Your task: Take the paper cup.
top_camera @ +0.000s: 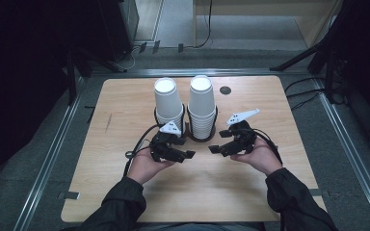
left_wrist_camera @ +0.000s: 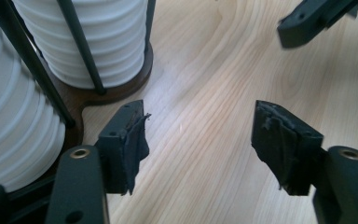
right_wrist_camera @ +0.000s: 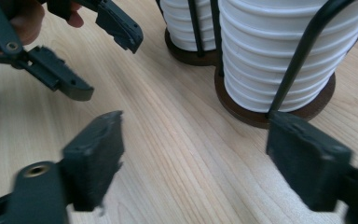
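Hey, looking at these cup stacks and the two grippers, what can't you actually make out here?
- Left stack of white paper cups: top cut off by the left gripper view's edge.
- Right stack of white paper cups: top cut off in the right gripper view.
- Dark wooden holder base: mostly hidden by the cups in the high view.
- Small dark round spot on the table: too small to identify.

Light wooden table (top_camera: pixel 125 192), rounded corners, filled the frame's centre. A dark double cup holder (top_camera: pixel 200 135) stood upper-centre. Black round inset (top_camera: pixel 225 90) lay upper right.
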The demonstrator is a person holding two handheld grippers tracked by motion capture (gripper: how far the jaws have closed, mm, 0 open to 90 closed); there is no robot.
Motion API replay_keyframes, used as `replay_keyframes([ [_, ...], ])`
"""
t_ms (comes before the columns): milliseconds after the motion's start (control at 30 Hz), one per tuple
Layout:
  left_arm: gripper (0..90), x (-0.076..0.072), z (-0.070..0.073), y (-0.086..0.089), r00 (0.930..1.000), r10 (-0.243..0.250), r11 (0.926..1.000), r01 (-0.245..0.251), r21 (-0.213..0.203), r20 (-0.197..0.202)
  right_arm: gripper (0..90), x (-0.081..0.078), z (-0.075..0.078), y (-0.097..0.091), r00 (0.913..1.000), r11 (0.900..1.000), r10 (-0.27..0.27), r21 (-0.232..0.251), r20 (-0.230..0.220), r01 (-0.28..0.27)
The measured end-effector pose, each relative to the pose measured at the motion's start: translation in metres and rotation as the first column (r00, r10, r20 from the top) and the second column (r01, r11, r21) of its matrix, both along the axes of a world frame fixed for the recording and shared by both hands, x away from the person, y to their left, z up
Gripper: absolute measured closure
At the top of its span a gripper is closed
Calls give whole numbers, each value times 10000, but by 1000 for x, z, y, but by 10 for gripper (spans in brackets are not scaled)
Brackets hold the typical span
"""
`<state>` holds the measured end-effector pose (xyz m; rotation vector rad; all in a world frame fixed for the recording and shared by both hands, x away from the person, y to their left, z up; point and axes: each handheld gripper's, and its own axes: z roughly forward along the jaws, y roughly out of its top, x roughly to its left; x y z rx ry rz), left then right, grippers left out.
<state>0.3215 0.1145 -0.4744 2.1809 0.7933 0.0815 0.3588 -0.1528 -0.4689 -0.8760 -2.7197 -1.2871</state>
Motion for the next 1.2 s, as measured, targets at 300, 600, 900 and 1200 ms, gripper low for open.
replay_keyframes([
  [300, 392, -1, 3, -2, 9999, -34, 10000, 33, -52, -112, 280, -2, -2, 0, 9998, 9997, 174, -192, -61, -176],
  [600, 436, -1, 4, 0, 9998, 138, 9999, -139, -75, -127, 398, -11, -6, -2, 9975, 9968, 601, -551, 377, -580],
  [900, 517, 0, 6, 2, 9999, 141, 9998, -142, -136, -58, 412, -8, -6, -4, 9986, 9970, 520, -583, 135, -512],
  [1200, 503, -2, 9, 4, 9999, 157, 9999, -158, -46, -16, 386, -5, -4, -10, 9998, 9979, 215, -608, 30, -213],
])
